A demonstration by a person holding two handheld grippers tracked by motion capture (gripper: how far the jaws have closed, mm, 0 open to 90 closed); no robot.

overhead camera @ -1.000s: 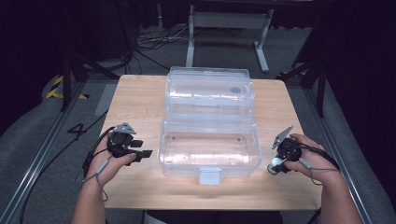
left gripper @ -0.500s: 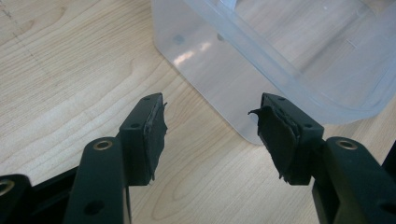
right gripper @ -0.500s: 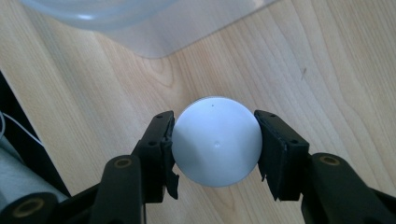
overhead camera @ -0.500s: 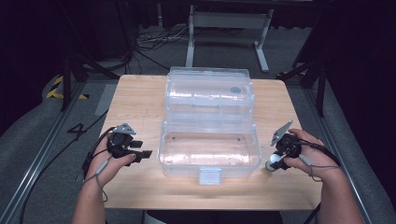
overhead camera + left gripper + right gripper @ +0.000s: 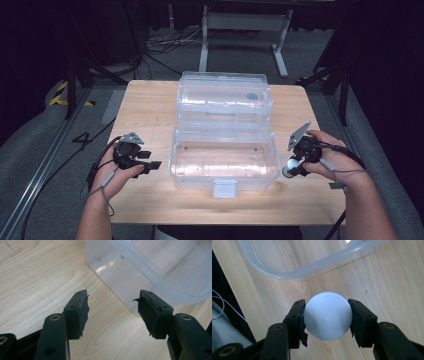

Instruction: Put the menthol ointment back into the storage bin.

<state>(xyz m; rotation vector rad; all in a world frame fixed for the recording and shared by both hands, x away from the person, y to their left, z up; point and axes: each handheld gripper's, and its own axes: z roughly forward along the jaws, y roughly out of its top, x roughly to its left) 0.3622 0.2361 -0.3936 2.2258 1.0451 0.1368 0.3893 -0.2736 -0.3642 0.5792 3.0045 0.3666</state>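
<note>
white smooth plastic ball [image 5: 327,315], pinched by right gripper [image 5: 327,317] near the tabletop's [image 5: 150,107] right edge, could squirt free; left gripper [image 5: 112,312] spread, empty.

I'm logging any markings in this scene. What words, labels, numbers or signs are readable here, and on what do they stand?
"4": dark mark on the grey floor left of the table.
No readable text on the clear box, the white ball or either gripper.

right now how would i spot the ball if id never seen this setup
Find the clear plastic box on the wooden table, then look just off its right end. There the right gripper pinches a small white ball, the only round, opaque thing around.
</note>
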